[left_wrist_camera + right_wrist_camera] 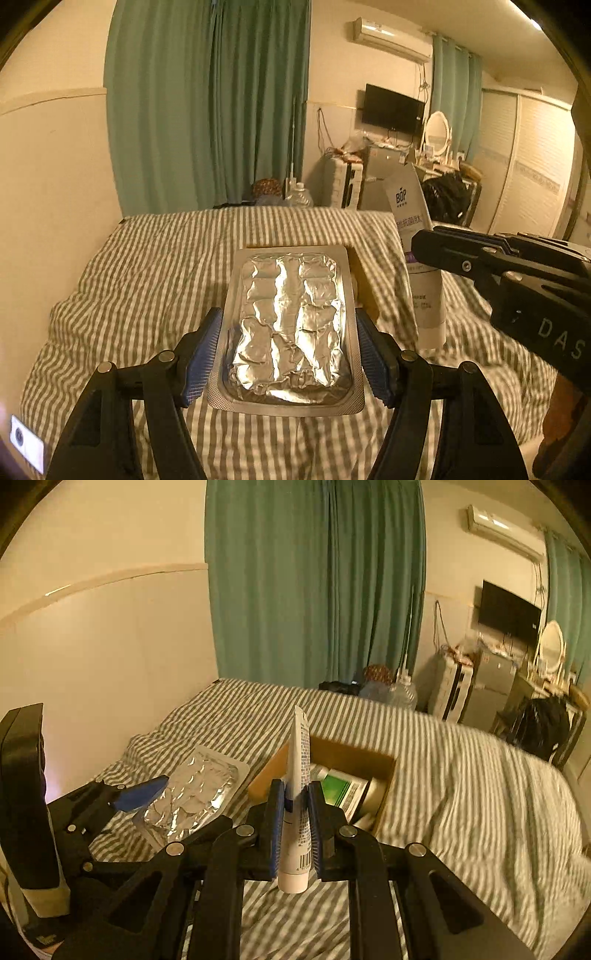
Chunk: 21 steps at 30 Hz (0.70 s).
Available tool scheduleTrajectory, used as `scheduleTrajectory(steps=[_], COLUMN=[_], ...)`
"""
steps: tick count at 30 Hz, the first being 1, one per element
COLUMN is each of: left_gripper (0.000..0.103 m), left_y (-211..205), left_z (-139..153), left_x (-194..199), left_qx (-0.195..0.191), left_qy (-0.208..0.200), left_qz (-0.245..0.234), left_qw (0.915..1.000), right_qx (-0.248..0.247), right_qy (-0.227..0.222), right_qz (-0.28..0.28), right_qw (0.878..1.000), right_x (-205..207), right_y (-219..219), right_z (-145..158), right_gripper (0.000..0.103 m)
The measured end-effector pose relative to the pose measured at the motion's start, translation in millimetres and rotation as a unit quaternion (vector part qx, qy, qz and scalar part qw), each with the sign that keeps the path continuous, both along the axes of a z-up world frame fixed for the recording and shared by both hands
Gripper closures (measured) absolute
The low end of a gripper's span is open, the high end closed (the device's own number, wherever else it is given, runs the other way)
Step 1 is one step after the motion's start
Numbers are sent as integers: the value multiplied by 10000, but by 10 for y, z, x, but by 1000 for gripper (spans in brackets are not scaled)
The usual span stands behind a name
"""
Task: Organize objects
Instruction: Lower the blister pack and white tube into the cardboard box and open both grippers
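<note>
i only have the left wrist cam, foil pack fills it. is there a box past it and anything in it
Observer: Yes. The right wrist view shows an open cardboard box on the striped bed, with a green-and-white packet inside.
Operator: what does the tube look like side on
Observer: The tube is upright, cap down, clamped between the right gripper pads.
Operator: where's my pack relative to the box
Observer: The blister pack, held by the left gripper, hangs just left of the box, not over it.
</note>
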<state>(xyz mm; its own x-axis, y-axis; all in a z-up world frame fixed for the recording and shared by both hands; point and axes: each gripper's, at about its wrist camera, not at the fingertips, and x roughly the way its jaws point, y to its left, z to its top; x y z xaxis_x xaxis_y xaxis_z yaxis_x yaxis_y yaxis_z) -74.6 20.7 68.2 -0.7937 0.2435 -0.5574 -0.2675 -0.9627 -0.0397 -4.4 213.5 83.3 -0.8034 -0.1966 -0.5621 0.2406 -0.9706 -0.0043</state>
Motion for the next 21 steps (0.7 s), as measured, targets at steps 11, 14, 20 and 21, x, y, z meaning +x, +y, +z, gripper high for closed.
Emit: scheduleTrajectory(steps=[11, 14, 20, 21], left_gripper=[32, 32, 32, 32], left_y=[166, 229, 337, 329], left_z=[-79, -280, -801, -857], left_x=[-1201, -1493, -1890, -1909], left_qx=[-62, -122, -291, -294], left_qy=[-174, -377, -700, -734], left_qz=[225, 258, 241, 247], left_qw=[9996, 9989, 9968, 9966], right_qx=[-16, -9, 134, 108], right_qy=[-454, -737, -1201, -1269], right_qz=[-344, -419, -493, -513], right_qw=[9984, 9964, 9914, 9905], right_x=[-1066, -1314, -1674, -1718], right_y=[361, 425, 502, 525], right_z=[-264, -554, -1171, -1252], right_gripper=[90, 90, 90, 90])
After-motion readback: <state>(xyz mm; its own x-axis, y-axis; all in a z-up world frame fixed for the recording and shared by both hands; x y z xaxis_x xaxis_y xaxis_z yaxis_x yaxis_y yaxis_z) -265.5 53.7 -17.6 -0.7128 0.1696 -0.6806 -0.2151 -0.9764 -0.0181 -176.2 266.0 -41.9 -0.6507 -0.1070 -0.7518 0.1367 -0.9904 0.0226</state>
